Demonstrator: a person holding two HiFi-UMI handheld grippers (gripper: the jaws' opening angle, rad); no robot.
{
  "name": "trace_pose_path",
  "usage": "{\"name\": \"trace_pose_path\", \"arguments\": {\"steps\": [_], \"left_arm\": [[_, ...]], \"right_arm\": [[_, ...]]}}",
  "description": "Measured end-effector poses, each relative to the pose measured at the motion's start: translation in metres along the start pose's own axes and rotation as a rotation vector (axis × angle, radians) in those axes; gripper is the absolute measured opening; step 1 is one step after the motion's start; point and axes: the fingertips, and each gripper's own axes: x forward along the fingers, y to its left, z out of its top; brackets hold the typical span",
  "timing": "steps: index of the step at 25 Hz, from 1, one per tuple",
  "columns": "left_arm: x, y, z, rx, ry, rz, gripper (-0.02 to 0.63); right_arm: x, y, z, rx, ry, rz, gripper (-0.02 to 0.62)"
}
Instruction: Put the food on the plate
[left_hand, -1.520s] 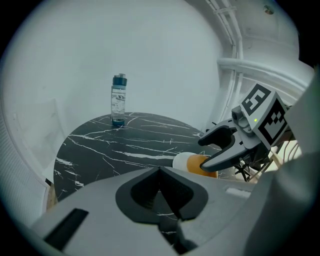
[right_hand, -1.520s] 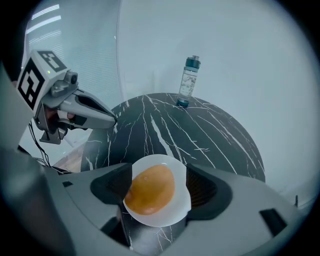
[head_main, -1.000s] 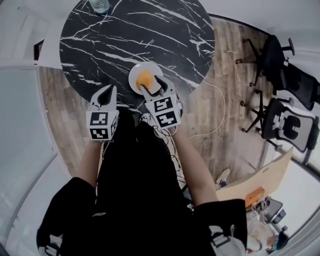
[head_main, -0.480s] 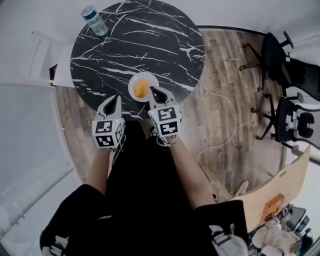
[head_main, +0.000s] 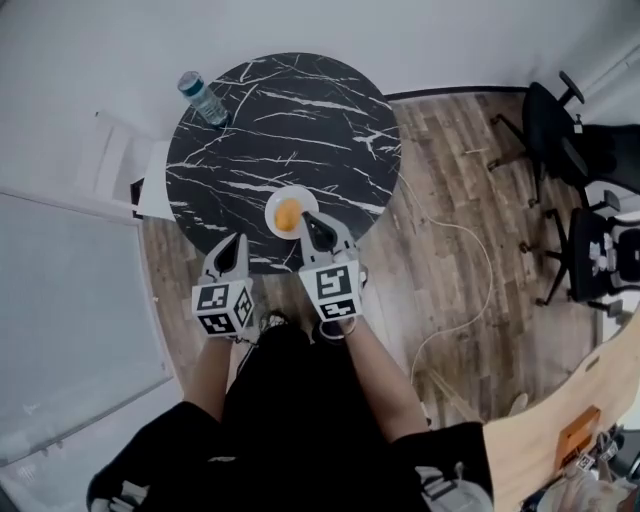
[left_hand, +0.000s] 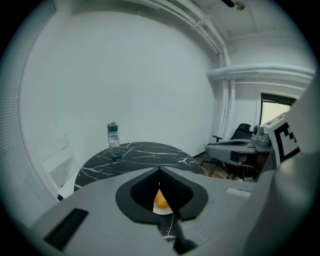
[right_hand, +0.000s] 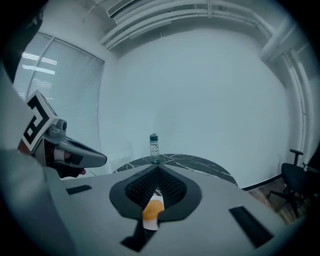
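Observation:
An orange piece of food (head_main: 288, 214) lies on a small white plate (head_main: 276, 203) near the front edge of the round black marble table (head_main: 285, 130). My right gripper (head_main: 307, 217) is shut and empty, its tip just right of the plate's rim. My left gripper (head_main: 239, 239) is shut and empty too, over the table's front edge, left of the plate. In the left gripper view the food (left_hand: 160, 200) shows below the closed left gripper (left_hand: 159, 170). Below the closed right gripper (right_hand: 158, 167), the right gripper view shows the food (right_hand: 152, 211) on the plate (right_hand: 149, 224).
A clear water bottle (head_main: 203, 98) stands at the table's far left edge. A white chair (head_main: 120, 165) is left of the table. Black office chairs (head_main: 560, 140) stand at the right, and a pale cable (head_main: 470, 260) lies on the wood floor.
The right gripper's jaws closed, drew back from the food and left it on the plate. Both grippers and the head camera have pulled away from the table.

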Motion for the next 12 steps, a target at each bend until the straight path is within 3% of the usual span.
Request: {"name": "trace_pose_path", "arguments": {"steps": [7,12], "left_arm": [[-0.029,-0.015,0.035,0.027,-0.104,-0.041,0.0],[-0.075,-0.017,0.082,0.085,-0.226,-0.077,0.0]], "right_arm": [[-0.046,0.009,0.046,-0.055,-0.126,-0.097,-0.003],[-0.082,0.037,0.09,-0.069,-0.197,-0.141,-0.003]]}}
